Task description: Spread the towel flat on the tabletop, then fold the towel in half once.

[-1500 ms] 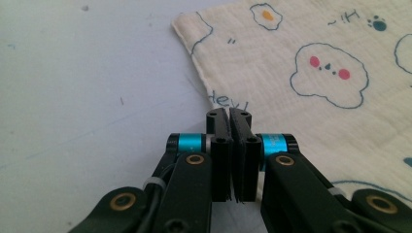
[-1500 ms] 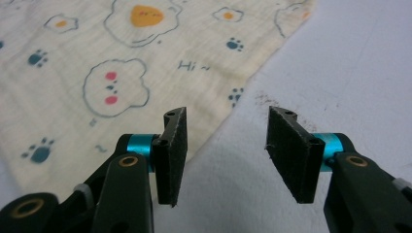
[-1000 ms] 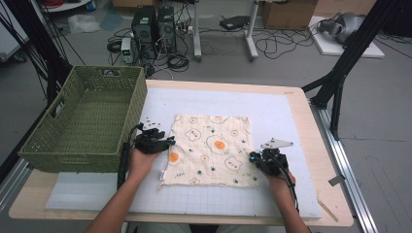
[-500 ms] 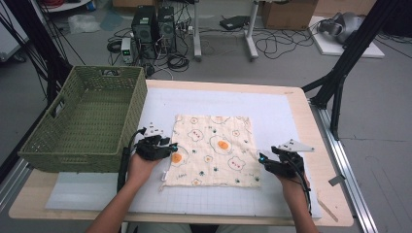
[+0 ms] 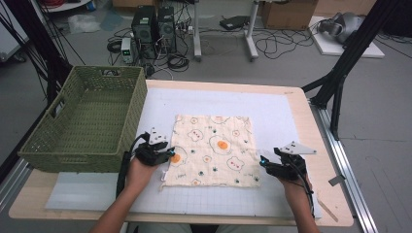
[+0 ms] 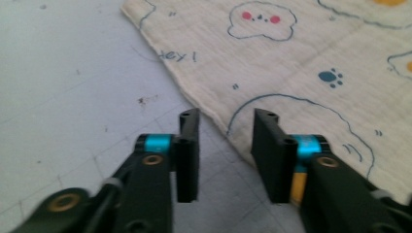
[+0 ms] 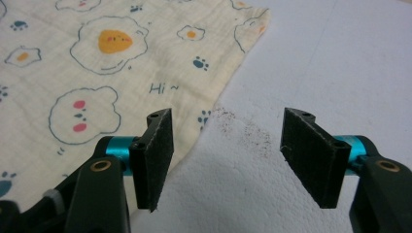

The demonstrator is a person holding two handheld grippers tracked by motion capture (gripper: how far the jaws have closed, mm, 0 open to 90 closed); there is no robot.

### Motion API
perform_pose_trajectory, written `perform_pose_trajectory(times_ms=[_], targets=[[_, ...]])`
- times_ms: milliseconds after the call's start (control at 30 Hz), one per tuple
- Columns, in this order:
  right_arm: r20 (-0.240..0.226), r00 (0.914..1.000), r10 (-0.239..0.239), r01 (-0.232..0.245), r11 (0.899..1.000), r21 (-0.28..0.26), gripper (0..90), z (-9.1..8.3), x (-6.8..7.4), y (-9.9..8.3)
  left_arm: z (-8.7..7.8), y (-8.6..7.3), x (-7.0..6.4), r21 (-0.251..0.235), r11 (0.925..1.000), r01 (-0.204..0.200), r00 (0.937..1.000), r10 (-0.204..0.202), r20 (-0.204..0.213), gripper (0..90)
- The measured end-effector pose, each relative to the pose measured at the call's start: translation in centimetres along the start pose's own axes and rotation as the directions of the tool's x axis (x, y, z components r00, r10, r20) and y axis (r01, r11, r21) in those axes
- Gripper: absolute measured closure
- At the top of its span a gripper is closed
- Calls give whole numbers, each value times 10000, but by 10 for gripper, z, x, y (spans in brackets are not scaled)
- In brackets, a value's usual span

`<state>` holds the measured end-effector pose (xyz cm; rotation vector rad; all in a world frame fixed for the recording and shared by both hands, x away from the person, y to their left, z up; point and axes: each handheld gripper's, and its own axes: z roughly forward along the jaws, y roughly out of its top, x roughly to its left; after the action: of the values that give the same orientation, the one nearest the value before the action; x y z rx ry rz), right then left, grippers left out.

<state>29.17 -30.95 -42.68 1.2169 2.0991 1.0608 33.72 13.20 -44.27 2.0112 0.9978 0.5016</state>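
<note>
At both side edges of the cream printed cotton cloth (image 5: 212, 150), left hand-held gripper (image 6: 226, 155) and right hand-held gripper (image 7: 226, 160) sit spread, empty. Cloth lies flat mid-desk (image 5: 291, 111); light, limp, so probably best pinched at the hem corners.

left gripper (image 5: 171, 154): fingers parted, low | right gripper (image 5: 262, 161): fingers wide apart, low
</note>
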Motion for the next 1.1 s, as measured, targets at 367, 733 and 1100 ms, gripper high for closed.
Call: perform_pose_trajectory(times_ms=[367, 733, 1100], targets=[[186, 9994, -289, 299, 9980, -556, 156, -5, 3, 7, -14, 3, 10, -2191, 9679, 1231, 9882, -992, 1168, 153], [367, 9993, -78, 102, 9979, -646, 153, -7, 0, 7, -16, 3, 10, -2206, 9698, 1044, 9913, -834, 1021, 178], [232, 9996, -169, 187, 9969, -767, 154, 0, 5, 14, -24, 0, 12, -2353, 9674, 940, 9928, -734, 951, 181]])
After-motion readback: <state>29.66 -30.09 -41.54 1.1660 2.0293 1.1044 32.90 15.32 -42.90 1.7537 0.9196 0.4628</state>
